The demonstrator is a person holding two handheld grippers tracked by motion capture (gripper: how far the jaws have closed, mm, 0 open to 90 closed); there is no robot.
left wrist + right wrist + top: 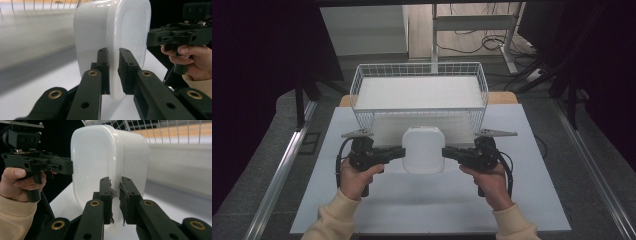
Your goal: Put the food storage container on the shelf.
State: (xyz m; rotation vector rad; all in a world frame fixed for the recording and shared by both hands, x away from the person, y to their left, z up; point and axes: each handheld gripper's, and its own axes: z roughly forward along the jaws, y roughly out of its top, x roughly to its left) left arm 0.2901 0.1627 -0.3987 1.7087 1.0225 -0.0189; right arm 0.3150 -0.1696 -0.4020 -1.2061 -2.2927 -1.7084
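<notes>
High view: white lidded plastic container [423,150] at frame centre, clamped from both sides, left tongs [401,152] on its left rim, right tongs [445,152] on its right rim. Held level between the two, seemingly clear of the white surface [422,205], though contact underneath cannot be ruled out from here. Directly above it in the frame, just beyond, the near wall of the white wire basket [419,92]. That is the relation that counts: basket straight up-frame from the container, both hands [357,177] equally near, so a lift over the near wall and forward looks like the coming move. Container nearly square with rounded corners, slightly longer up-frame than across.

Left gripper view: left tongs [113,72] closed on the projecting lid rim of the container [95,30], pads pinching the thin flange from either face, container body to frame left, lid face to frame right. Right tongs and holding hand [186,56] at right edge, biting the opposite rim. Basket wires along top edge.

Right gripper view: right tongs [115,200] likewise shut on the rim flange of the container [92,157], worn pad material showing at the nip. Left tongs and its hand [21,183] at frame left, on the far rim. Basket [162,132] mesh in upper right, beyond the container.
</notes>
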